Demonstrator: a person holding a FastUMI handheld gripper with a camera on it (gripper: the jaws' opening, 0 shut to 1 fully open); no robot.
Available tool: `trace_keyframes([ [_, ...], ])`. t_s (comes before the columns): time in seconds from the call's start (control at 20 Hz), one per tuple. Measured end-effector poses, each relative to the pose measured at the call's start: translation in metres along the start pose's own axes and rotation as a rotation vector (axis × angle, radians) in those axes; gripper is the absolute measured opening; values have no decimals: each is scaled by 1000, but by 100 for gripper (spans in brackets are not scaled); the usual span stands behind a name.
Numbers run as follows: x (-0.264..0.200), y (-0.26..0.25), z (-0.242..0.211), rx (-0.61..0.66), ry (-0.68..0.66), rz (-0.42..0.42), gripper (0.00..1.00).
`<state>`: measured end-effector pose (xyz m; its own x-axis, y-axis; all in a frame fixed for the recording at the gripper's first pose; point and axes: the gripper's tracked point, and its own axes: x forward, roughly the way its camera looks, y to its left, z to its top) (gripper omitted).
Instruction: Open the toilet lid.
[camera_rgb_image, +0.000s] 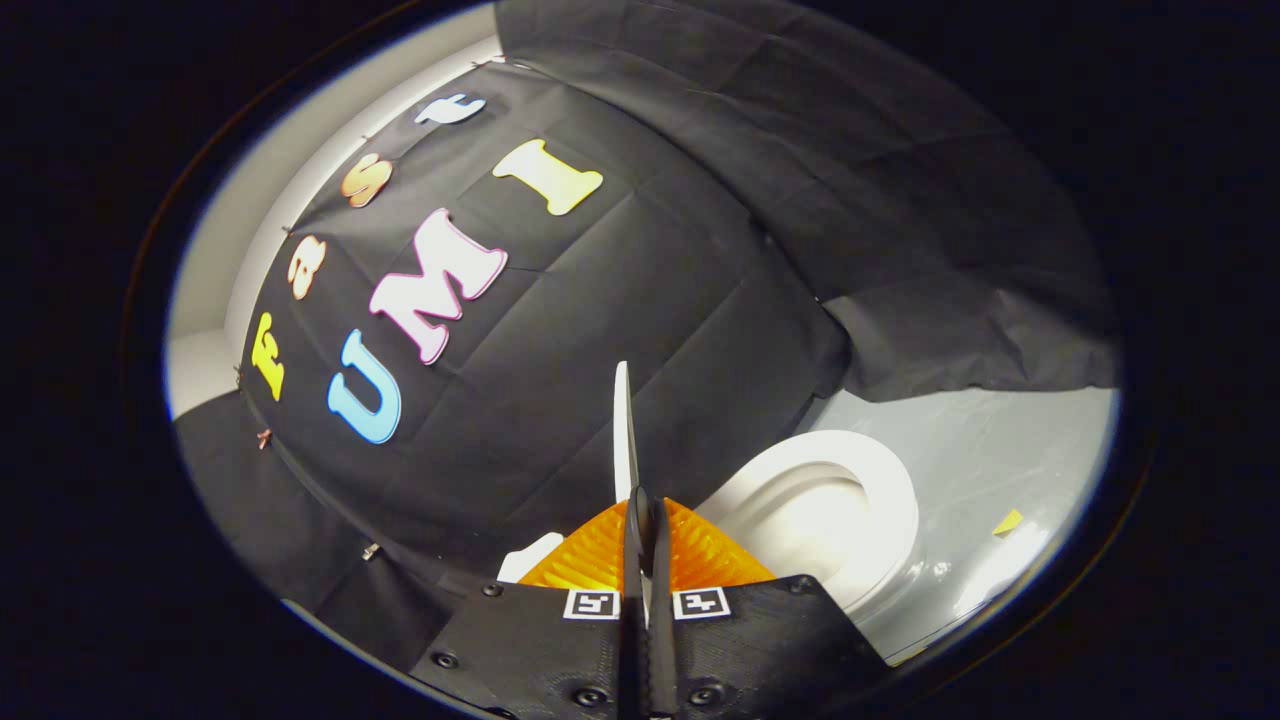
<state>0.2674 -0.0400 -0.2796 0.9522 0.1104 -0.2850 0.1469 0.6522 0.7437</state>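
Note:
The white toilet lid (623, 425) is seen edge-on as a thin blade, raised well clear of the bowl and rising from between my fingers. My gripper (640, 505) is shut on the lid's lower edge, with both fingers (590, 555) pressed flat against its two faces. To the right of the fingers lie the white toilet seat (895, 480) and the open bowl (815, 520), both uncovered. A small white part of the toilet (528, 562) shows just left of the fingers.
The booth's black cloth wall (640, 290) hangs close behind the lid and the toilet. A pale glossy floor (1000, 450) spreads to the right of the bowl, with a small yellow scrap (1008, 521) on it.

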Motion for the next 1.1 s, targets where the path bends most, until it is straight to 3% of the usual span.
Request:
trace_keyframes([
  [0.3,-5,72,-19,-171,-21,-4,5],
  [0.7,-14,169,-69,-499,-20,5,5],
  [1.1,-15,232,-126,-796,-26,-10,5],
])
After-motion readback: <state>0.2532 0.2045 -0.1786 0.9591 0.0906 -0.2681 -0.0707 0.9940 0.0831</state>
